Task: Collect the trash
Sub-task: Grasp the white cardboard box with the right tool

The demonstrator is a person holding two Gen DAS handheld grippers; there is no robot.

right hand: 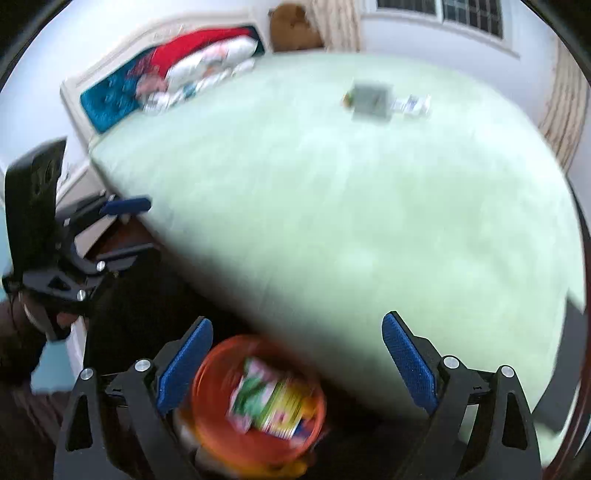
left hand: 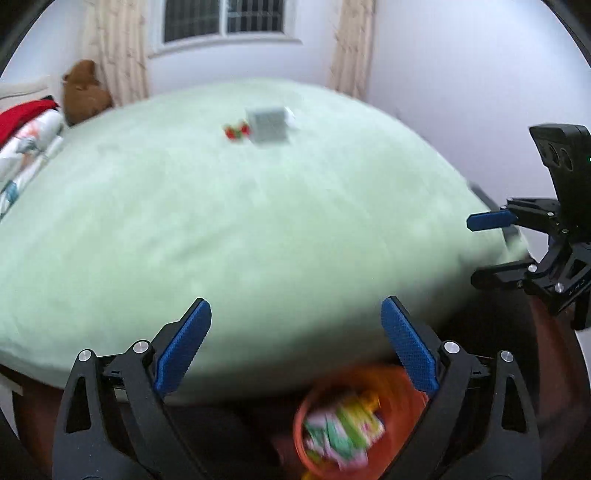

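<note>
Two tongs, left (left hand: 295, 347) and right (right hand: 297, 360), both spread, nothing between them; orange bin (right hand: 258, 402) of wrappers (right hand: 269, 402) beside green bed (right hand: 332, 203).

A bin (right hand: 258, 402) stands on the floor just beside the near edge of a bed (right hand: 332, 206), wrappers (right hand: 273, 402) lying inside it. Far across the bed, a box (right hand: 371, 99) rests beside a small packet (right hand: 412, 105). Pillows (right hand: 207, 74) are heaped at the headboard (right hand: 110, 74), a stuffed bear (right hand: 293, 27) behind them near the window (right hand: 472, 14).
</note>
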